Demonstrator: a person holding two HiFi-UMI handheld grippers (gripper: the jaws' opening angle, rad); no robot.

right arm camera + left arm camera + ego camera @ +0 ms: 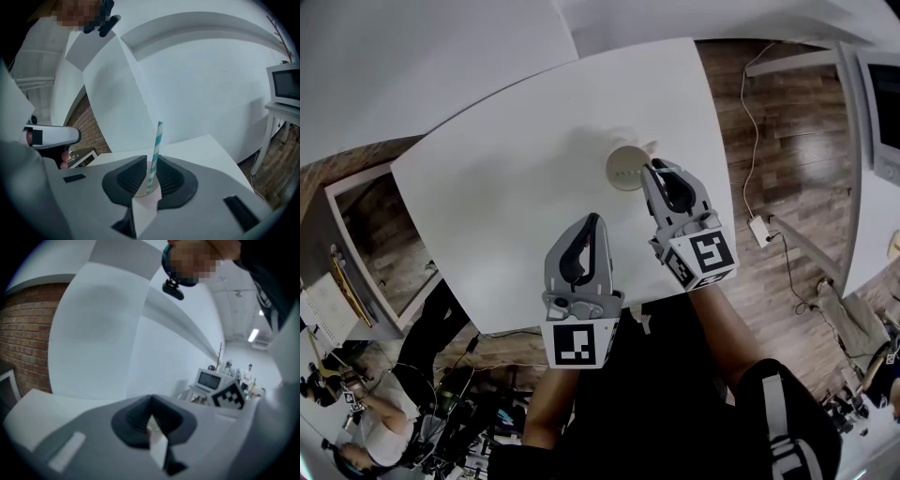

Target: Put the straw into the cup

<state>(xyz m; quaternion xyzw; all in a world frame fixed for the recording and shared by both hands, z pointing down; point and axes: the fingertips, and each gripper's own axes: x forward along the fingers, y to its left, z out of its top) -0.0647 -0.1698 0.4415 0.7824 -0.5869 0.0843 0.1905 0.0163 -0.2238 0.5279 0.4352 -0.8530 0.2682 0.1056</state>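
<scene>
A pale paper cup (626, 169) stands on the white table (506, 197), toward its right side. My right gripper (652, 169) reaches the cup's right rim. In the right gripper view a teal-and-white striped straw (155, 150) rises between the jaws, leaning slightly right, with its lower end down in the cup (142, 191). The right gripper (151, 163) has its pads close against the straw on both sides. My left gripper (594, 221) hovers over the table's front part, apart from the cup, its jaws (151, 400) together with nothing between them.
The table's right edge runs close behind the cup; beyond it lie wooden floor, a white cable and a power adapter (759, 228). A brick wall (23, 343) stands at the left. A microwave (211, 379) and distant people (238, 373) show in the left gripper view.
</scene>
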